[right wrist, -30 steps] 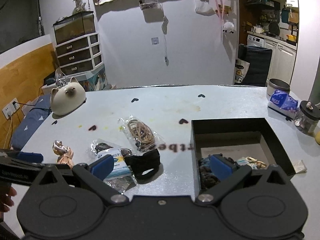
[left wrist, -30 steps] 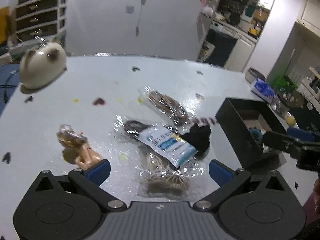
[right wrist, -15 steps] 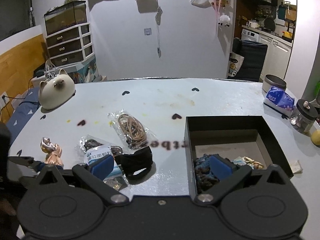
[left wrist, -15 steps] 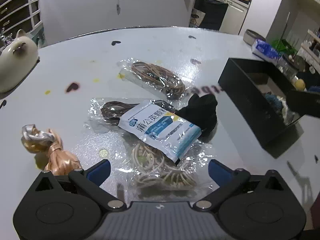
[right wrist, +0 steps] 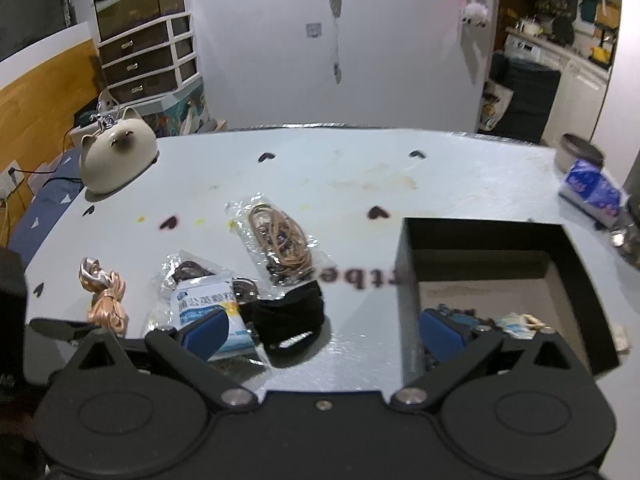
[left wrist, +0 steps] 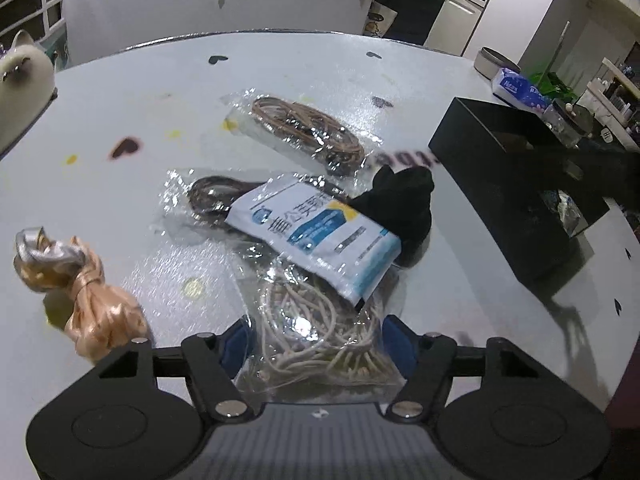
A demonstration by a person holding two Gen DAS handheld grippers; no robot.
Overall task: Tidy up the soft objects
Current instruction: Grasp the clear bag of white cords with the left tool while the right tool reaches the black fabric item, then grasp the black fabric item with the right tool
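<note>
The clear plastic bag of cream cord (left wrist: 320,340) is framed between the blue-padded jaws of the left gripper (left wrist: 320,346), which are set open on either side of it; whether the pads touch it cannot be told. Just beyond the bag, a white and blue printed sachet (left wrist: 316,232) is laid over it, with a black fabric piece (left wrist: 404,204) beside that. Left of the bag lies a peach satin ribbon bundle (left wrist: 94,304). Farther off, right of the bag, the black open box (right wrist: 492,276) is seen on the pale worktop (right wrist: 340,184). The right gripper (right wrist: 320,328) is held with its jaws wide apart and nothing between them.
</note>
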